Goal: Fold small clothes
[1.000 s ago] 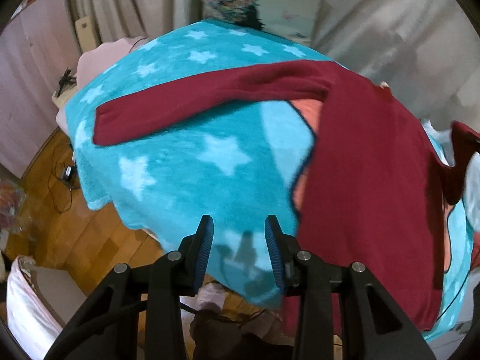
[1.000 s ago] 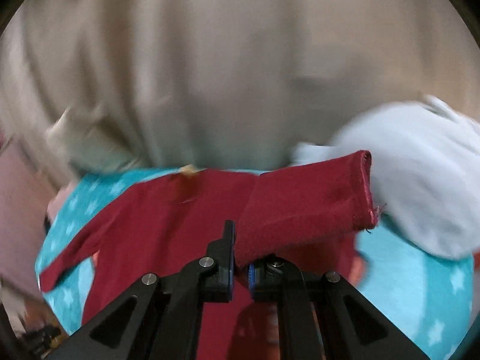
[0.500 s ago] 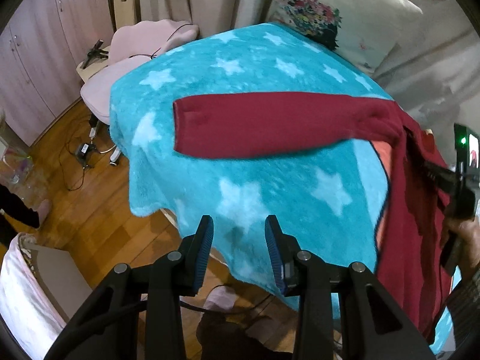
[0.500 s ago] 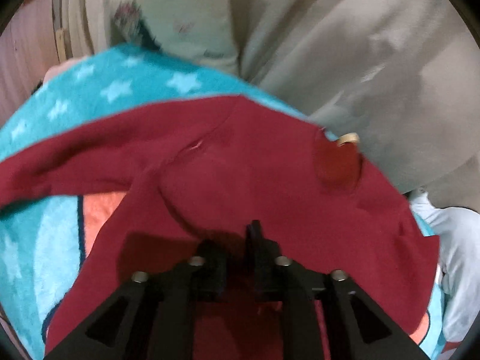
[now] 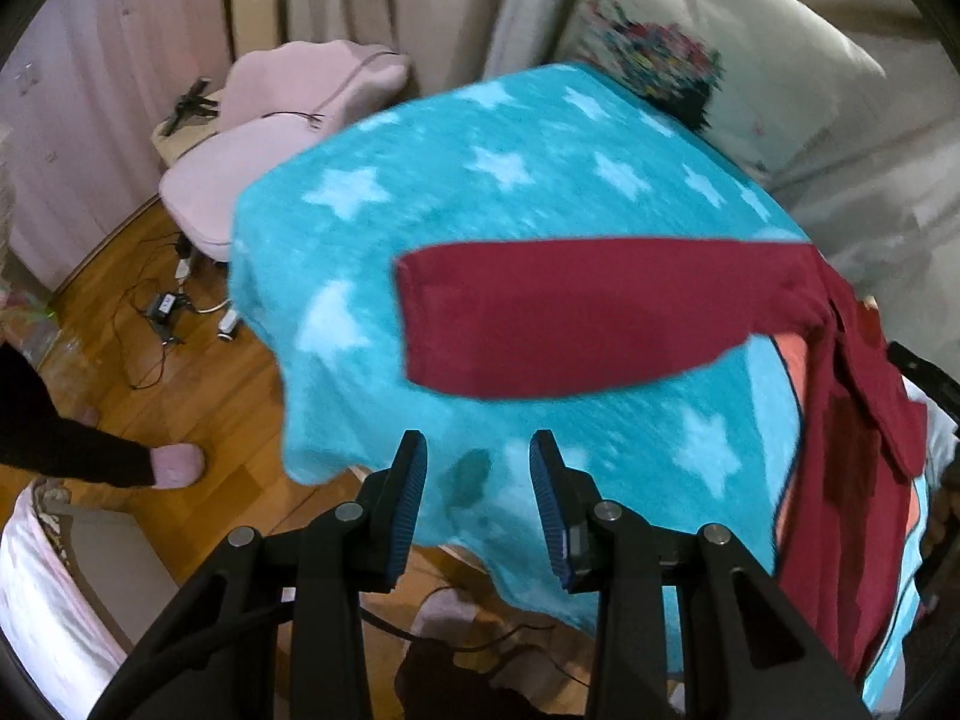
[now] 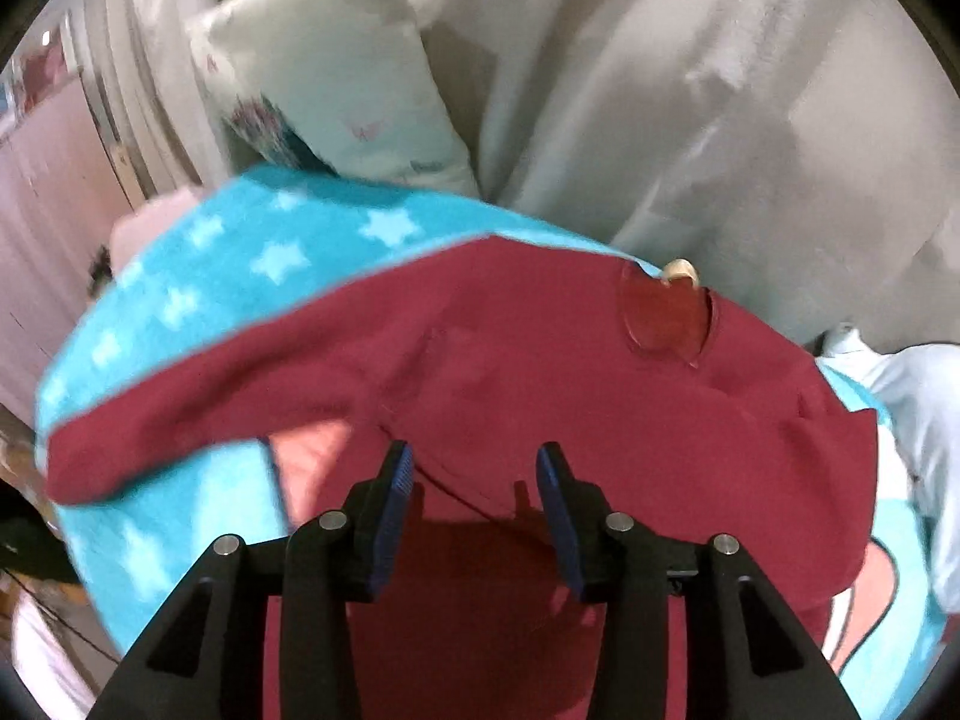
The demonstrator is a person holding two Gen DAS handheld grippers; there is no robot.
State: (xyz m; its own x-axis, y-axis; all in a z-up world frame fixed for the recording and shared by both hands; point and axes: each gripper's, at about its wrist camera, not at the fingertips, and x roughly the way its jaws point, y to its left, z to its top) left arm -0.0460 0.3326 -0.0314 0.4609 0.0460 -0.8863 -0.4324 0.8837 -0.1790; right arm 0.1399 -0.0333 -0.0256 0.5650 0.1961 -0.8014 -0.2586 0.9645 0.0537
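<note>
A dark red long-sleeved top (image 6: 540, 384) lies flat on a turquoise blanket with pale stars (image 5: 480, 192). One sleeve (image 5: 576, 312) stretches out to the left across the blanket. The other sleeve is folded in over the body. My left gripper (image 5: 477, 450) hovers open above the blanket's near edge, short of the outstretched sleeve's cuff, with nothing between its fingers. My right gripper (image 6: 474, 462) hangs over the top's body; its jaws are opening and nothing is between them.
A printed pillow (image 5: 690, 54) and pale bedding (image 6: 720, 90) lie behind the blanket. A pink chair (image 5: 252, 162), cables on the wooden floor (image 5: 156, 312) and a person's leg with a pink slipper (image 5: 174, 462) are at the left. White clothes (image 6: 912, 396) lie at the right.
My right gripper carried the right sleeve in over the top's body, let it go and opened. My left gripper swung left toward the outstretched sleeve's cuff, staying open.
</note>
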